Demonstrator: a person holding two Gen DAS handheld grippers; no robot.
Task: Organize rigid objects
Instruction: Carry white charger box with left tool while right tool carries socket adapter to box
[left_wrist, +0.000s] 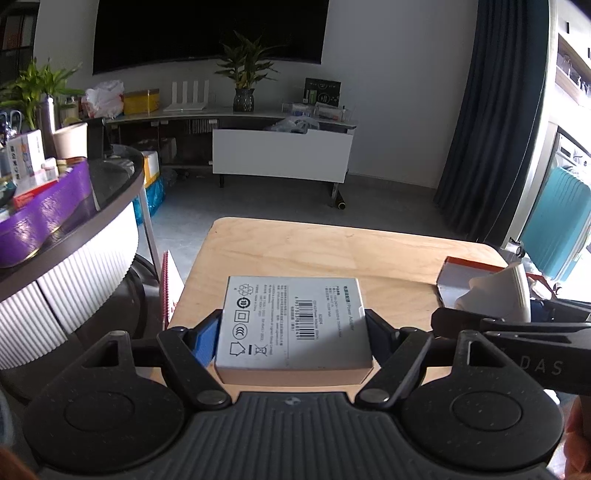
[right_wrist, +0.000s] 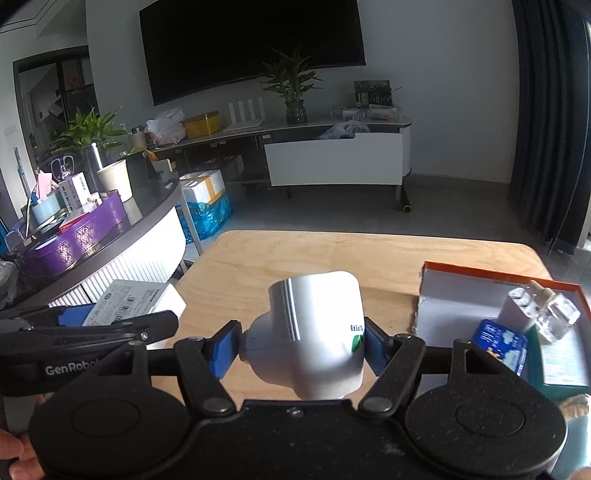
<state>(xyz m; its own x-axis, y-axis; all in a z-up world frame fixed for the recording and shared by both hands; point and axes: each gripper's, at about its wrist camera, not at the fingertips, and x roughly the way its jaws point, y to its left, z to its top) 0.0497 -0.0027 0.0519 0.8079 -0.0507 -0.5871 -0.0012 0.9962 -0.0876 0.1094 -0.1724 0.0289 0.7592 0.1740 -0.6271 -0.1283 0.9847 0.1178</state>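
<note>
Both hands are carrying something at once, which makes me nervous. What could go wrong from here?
1. The white bottle is round and lies sideways in the right tongs; it might slip or twist out.
2. The orange-rimmed box is already crowded, so placing could knock the glass bottle.
3. The left tongs hold the power adapter box close beside them; they may collide.

place: home living room | signs: wall television (right_wrist: 251, 44), media console (right_wrist: 332, 155), potted plant (right_wrist: 293, 88)

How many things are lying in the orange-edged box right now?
3 visible: white block at back, clear bottle leaning on it, blue tin in front. More may be hidden.
</note>
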